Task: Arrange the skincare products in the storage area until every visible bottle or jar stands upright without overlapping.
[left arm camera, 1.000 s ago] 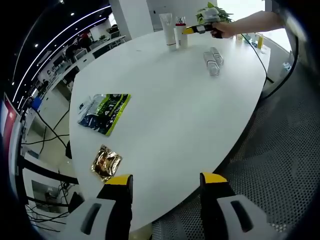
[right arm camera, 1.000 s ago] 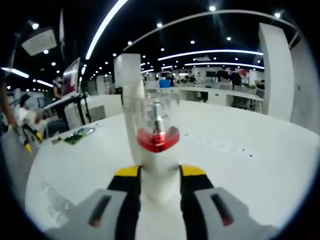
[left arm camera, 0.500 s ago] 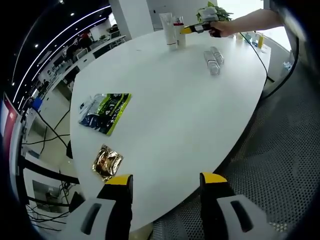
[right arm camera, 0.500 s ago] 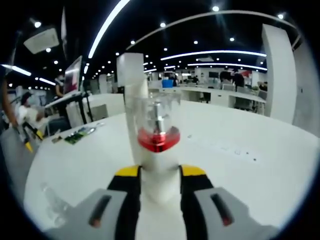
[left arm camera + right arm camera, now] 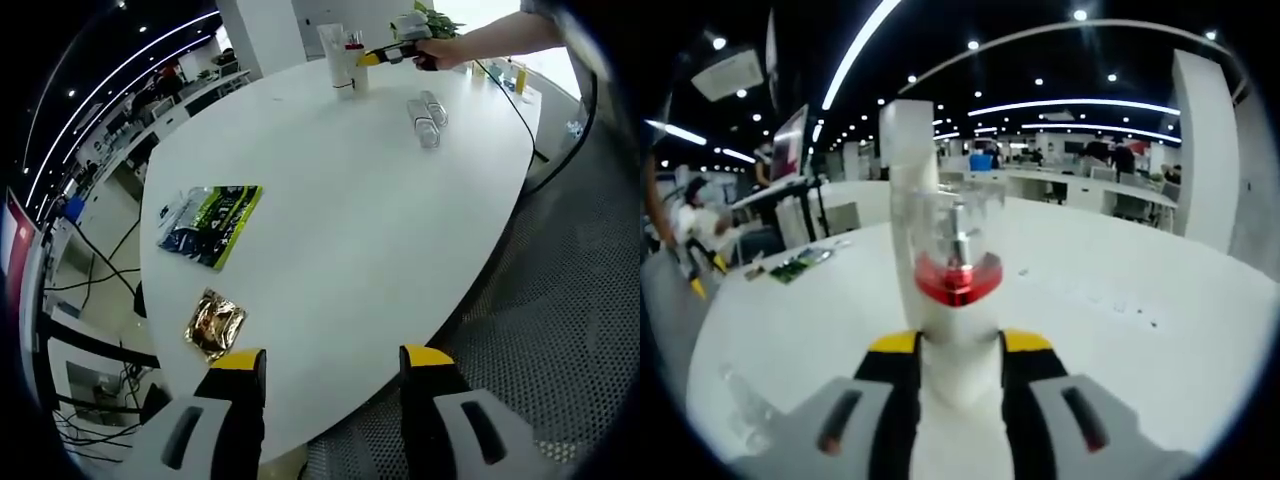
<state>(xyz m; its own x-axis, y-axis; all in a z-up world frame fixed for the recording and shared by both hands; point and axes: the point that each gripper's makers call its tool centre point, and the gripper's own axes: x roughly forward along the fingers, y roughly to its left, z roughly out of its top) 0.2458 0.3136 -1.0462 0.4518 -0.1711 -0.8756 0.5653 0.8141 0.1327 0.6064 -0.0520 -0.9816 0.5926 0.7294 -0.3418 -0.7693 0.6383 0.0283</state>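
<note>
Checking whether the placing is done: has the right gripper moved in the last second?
Yes. In the left gripper view the right gripper, shut on the pump bottle, has shifted slightly farther from the lying clear bottles, toward the white tube.

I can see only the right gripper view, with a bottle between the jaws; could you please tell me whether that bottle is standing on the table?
Observer: Yes, the bottle stands upright at the table's far edge, beside a white tube.
Operator: Thank you. Is anything still lying down?
Observer: Two clear bottles lie on their sides nearby.
Operator: And what is the left gripper doing?
Observer: The left gripper is open and holds nothing, near a gold packet.
</note>
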